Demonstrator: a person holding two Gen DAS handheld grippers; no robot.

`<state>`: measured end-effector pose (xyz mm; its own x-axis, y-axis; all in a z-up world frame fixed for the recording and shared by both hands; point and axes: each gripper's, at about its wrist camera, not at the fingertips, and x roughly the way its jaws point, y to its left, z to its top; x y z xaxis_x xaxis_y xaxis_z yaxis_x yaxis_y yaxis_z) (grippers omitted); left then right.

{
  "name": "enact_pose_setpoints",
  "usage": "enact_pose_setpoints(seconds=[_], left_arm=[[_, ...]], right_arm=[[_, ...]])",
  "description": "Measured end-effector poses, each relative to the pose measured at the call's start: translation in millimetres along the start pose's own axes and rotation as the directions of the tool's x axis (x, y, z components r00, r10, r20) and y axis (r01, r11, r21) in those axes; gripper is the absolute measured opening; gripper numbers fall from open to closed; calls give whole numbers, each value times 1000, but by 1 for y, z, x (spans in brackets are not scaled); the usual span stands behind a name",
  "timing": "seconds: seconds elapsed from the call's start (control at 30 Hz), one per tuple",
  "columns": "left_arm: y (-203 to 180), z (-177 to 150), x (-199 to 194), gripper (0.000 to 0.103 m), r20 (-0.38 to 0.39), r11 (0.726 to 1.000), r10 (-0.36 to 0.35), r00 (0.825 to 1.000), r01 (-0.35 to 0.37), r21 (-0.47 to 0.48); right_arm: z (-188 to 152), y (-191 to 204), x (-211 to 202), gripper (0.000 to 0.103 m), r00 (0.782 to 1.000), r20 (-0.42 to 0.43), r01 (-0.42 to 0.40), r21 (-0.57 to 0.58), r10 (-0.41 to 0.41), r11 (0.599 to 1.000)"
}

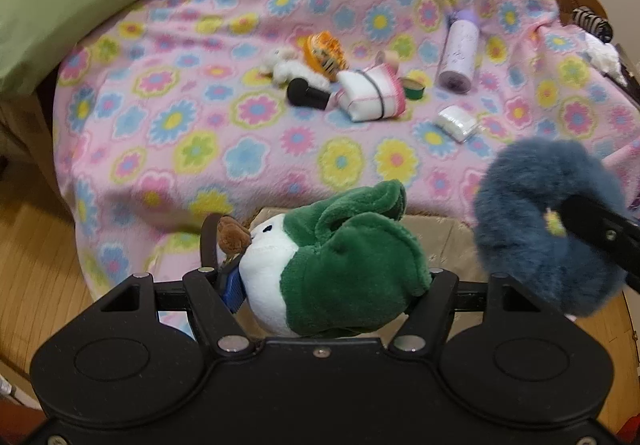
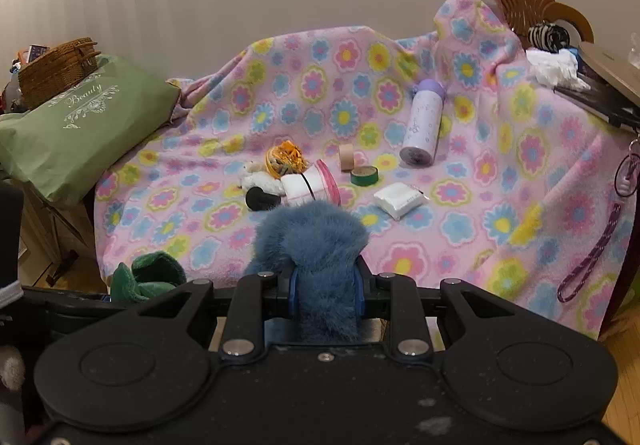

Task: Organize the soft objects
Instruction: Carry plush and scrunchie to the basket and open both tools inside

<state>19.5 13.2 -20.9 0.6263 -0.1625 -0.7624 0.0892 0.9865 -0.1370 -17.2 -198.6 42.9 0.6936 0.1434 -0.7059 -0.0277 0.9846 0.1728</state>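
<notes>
My left gripper (image 1: 328, 279) is shut on a green and white plush toy (image 1: 344, 265), which has a brown tag at its left side. My right gripper (image 2: 326, 285) is shut on a fluffy blue ring (image 2: 316, 241). In the left wrist view the blue ring (image 1: 536, 213) hangs at the right with the right gripper's black finger (image 1: 600, 233) through it. The green plush (image 2: 148, 277) shows at the lower left of the right wrist view. Both are held just off the front edge of a pink flowered blanket (image 1: 240, 133). A small white plush (image 1: 282, 65) lies on the blanket.
On the blanket lie an orange bundle (image 2: 286, 161), a black handle-like item (image 2: 260, 199), a white and pink pouch (image 2: 312, 185), two tape rolls (image 2: 364, 175), a purple bottle (image 2: 422, 123) and a white packet (image 2: 398, 199). A green pillow (image 2: 80, 129) and wicker basket (image 2: 56, 69) sit left. Tan cardboard (image 1: 444, 241) lies below.
</notes>
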Motion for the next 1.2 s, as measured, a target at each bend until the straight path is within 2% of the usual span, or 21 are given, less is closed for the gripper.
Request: enact_pose_setpoints(seconds=[0.37, 0.47, 0.53, 0.63, 0.83, 0.97, 1.2], left_arm=[[4, -2, 11, 68, -52, 1000, 19, 998, -21, -22], [5, -3, 9, 70, -51, 1000, 22, 998, -23, -17], [5, -4, 8, 70, -47, 1000, 24, 999, -25, -8], [3, -5, 6, 70, -46, 1000, 24, 999, -24, 2], [0, -4, -1, 71, -20, 999, 35, 999, -34, 20], [-2, -4, -6, 76, 1, 999, 41, 999, -41, 35], [-3, -3, -9, 76, 15, 998, 44, 999, -44, 42]], right_arm=[[1, 2, 12, 26, 997, -75, -3, 5, 3, 1000], [2, 2, 13, 31, 995, -96, -8, 10, 9, 1000], [3, 3, 11, 32, 995, -95, -8, 9, 8, 1000], [5, 4, 9, 40, 995, -94, -13, 6, 13, 1000], [8, 4, 4, 44, 996, -88, -19, 7, 20, 1000], [9, 4, 0, 47, 997, -78, -24, 5, 25, 1000], [11, 5, -5, 51, 998, -63, -25, 3, 26, 1000]])
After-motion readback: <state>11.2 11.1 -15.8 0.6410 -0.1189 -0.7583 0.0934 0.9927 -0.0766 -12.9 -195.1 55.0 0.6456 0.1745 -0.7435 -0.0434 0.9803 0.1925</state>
